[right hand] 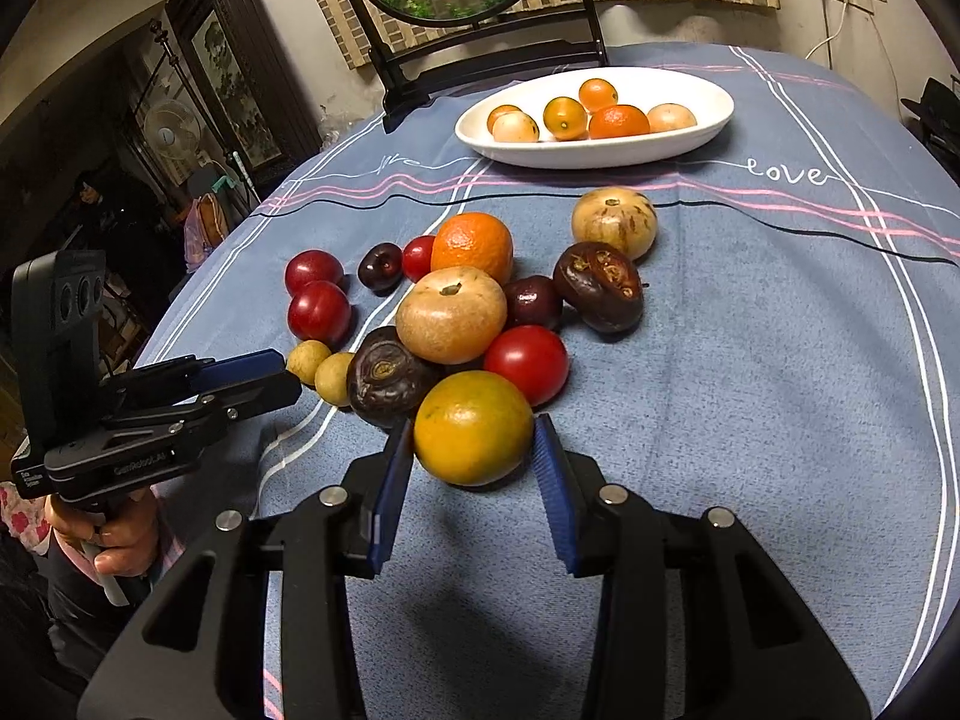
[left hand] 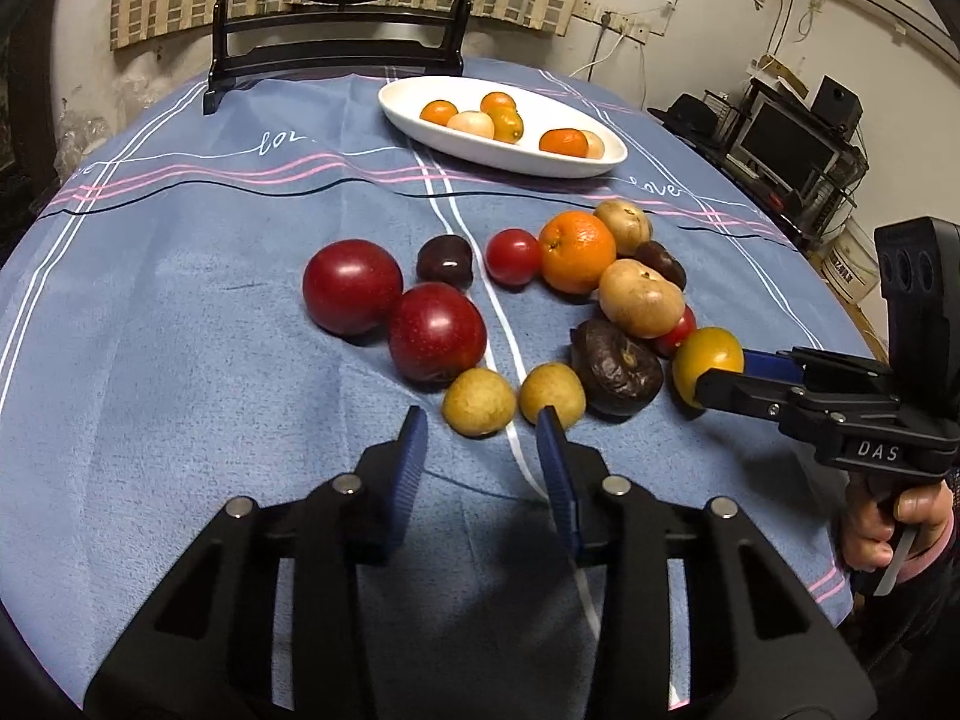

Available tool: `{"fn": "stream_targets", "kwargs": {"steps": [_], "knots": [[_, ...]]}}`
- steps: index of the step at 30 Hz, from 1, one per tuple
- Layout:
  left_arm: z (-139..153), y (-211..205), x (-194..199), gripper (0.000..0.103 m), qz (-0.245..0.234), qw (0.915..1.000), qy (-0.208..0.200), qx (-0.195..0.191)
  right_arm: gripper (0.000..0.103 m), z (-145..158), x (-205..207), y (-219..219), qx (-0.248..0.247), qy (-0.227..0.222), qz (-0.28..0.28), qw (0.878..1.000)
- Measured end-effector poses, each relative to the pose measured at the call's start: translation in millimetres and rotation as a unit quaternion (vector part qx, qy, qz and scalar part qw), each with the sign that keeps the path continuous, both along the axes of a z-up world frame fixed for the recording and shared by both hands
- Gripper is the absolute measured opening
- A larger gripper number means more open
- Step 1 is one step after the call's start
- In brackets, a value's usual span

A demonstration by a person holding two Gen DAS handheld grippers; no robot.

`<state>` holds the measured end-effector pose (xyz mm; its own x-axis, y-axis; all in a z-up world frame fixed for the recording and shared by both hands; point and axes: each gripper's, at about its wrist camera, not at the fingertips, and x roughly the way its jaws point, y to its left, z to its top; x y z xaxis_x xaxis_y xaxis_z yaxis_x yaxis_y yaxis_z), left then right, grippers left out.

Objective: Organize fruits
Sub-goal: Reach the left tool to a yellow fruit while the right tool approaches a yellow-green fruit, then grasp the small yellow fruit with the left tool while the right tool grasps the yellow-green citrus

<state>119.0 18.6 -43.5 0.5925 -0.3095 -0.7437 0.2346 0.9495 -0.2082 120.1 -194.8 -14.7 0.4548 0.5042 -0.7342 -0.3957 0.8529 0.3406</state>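
We have the yellow-orange citrus [right hand: 473, 427] at the near edge of the fruit pile on the blue tablecloth [right hand: 750, 390], and the right gripper [right hand: 474, 450] is clamped on it, 1 blue pad on each flank. To do this step well, we judge we should lift straight up before swinging away, because the red tomato [right hand: 528, 363], the wrinkled dark fruit [right hand: 387, 375] and the big tan fruit [right hand: 451, 315] sit touching or just behind it and could roll. The white oval dish [right hand: 708, 120] at the far side already holds 6 small fruits, mostly orange, so that looks like the place for it; we should set it down in a bare stretch, not drop it. The left gripper [left hand: 483, 420] holds nothing, its jaws narrowed but still parted, just short of 2 small tan fruits [left hand: 479, 402]. The cloth reads "love" [right hand: 783, 173] in white script, and the right tool's body reads "DAS" [left hand: 877, 451]; the left tool's lettering is too blurred to read.
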Motion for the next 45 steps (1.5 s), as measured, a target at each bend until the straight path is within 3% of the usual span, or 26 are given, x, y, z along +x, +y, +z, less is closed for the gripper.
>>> {"fn": "stream_targets", "kwargs": {"steps": [7, 15, 33, 40, 45], "knots": [[-2, -10, 8, 0.035, -0.001, 0.9996, 0.011, 0.027, 0.041, -1, 1, 0, 0.002, 0.003, 0.0, 1.0], [5, -24, 10, 0.035, -0.001, 0.9954, -0.025, 0.092, 0.041, -2, 1, -1, 0.007, 0.005, 0.001, 1.0], [0, -19, 16, 0.035, -0.023, 0.997, -0.005, 0.074, 0.041, -1, 1, -3, 0.013, 0.008, 0.0, 1.0], [-8, -23, 13, 0.033, -0.058, 0.9938, 0.02, 0.093, 0.041, 0, 0, -4, 0.012, 0.007, -0.002, 1.0], [-7, -26, 19, 0.027, -0.044, 0.994, 0.015, 0.099, 0.042, 0, -1, -4, 0.013, 0.007, -0.002, 1.0]]}}
